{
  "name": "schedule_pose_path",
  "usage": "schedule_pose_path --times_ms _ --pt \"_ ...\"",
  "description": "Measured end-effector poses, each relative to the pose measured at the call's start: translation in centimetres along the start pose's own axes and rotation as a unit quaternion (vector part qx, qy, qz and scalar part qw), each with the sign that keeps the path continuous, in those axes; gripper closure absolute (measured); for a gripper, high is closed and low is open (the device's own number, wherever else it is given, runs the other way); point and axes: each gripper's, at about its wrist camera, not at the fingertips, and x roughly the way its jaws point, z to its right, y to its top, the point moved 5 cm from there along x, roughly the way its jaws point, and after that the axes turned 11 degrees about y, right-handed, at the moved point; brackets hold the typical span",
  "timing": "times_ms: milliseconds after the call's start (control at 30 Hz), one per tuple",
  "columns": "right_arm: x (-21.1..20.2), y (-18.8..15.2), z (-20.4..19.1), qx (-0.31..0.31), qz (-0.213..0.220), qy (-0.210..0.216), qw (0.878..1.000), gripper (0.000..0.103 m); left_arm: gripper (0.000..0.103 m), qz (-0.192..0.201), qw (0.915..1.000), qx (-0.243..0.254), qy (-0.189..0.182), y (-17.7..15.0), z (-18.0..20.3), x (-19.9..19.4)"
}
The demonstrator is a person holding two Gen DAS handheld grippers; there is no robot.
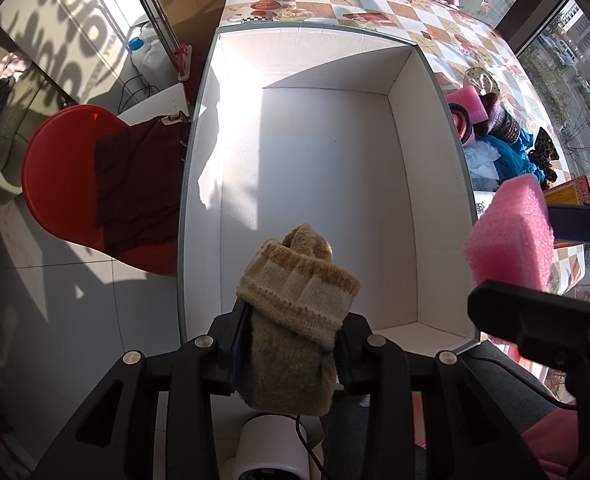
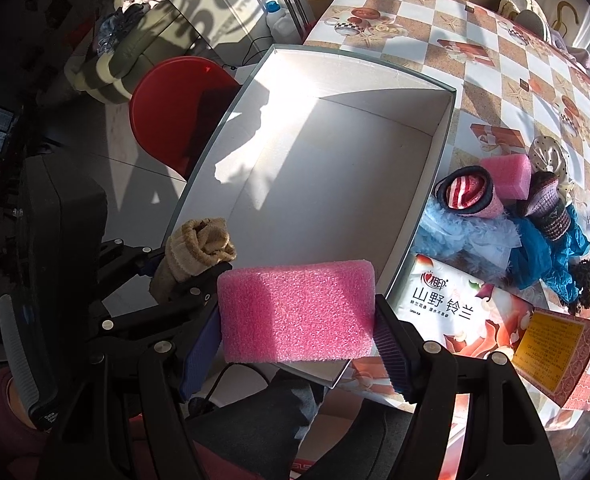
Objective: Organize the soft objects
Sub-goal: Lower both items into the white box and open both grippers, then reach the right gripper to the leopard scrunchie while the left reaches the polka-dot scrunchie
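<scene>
Task looks barely started: the white box (image 1: 323, 184) shows nothing inside, just sun and shadow on its floor. Two items are in transit, none placed yet.

Left gripper (image 1: 291, 344) is pinching a rolled beige sock (image 1: 295, 284), fingers pressed into its lower half, cuff end sticking out fwd. It hangs over the box's near edge, at 6 o'clock of the box in the left view, pointed along the box's length.

Right gripper (image 2: 297, 316) clamps a pink foam block (image 2: 297, 312) across its long sides, fingers spread wide w/ the block filling the gap. It sits over the box's near right corner; in the left view the block shows at 3 o'clock, just beyond the right wall.

Still left, approx: the pile (image 2: 515, 216) on the checkered tablecloth (image 2: 475, 56) at 3 o'clock of the box: another pink foam piece, rolled socks, blue fluffy and gauzy fabric, a leopard-print scrap. A tissue pack (image 2: 447, 304) and a red carton (image 2: 563, 356) lie nearer, at 4 o'clock.

Both items probably get dropped in next.
</scene>
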Motion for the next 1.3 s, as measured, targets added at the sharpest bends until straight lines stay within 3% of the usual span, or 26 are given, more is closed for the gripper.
schedule_pose_path --times_ms 133,200,333,633,867,1033,1167,1300 --pt "-0.4 0.1 0.2 0.005 0.010 0.001 1.000 0.001 0.022 0.012 0.9999 0.000 -0.002 0.2 0.0 -0.4" --pt "-0.8 0.1 0.5 0.010 0.017 -0.001 1.000 0.001 0.020 0.020 0.9997 -0.007 -0.012 0.4 -0.2 -0.7" --pt "-1.3 0.1 1.4 0.027 0.022 -0.007 0.999 0.001 0.000 0.026 0.9991 -0.028 -0.019 1.3 -0.9 -1.1" --pt "-7.1 -0.2 5.7 0.101 0.080 -0.004 0.992 0.001 0.000 0.064 0.9951 -0.015 -0.074 5.5 1.2 -4.3" --pt "-15.5 -1.2 13.4 0.196 0.142 -0.017 0.970 0.001 0.000 0.081 0.9927 0.043 -0.078 10.1 7.0 -5.8" --pt "-20.7 -3.1 20.5 0.253 0.171 -0.060 0.950 0.001 0.000 0.083 0.9911 0.080 -0.066 13.5 11.7 -5.8" --pt "-21.2 -5.1 26.8 0.308 0.159 -0.080 0.935 0.001 0.000 0.076 0.9900 0.105 -0.056 16.6 15.4 -4.8" --pt "-18.5 -7.1 32.5 0.346 0.117 -0.082 0.927 0.001 0.000 0.062 0.9870 0.146 -0.024 20.1 19.2 -2.3"
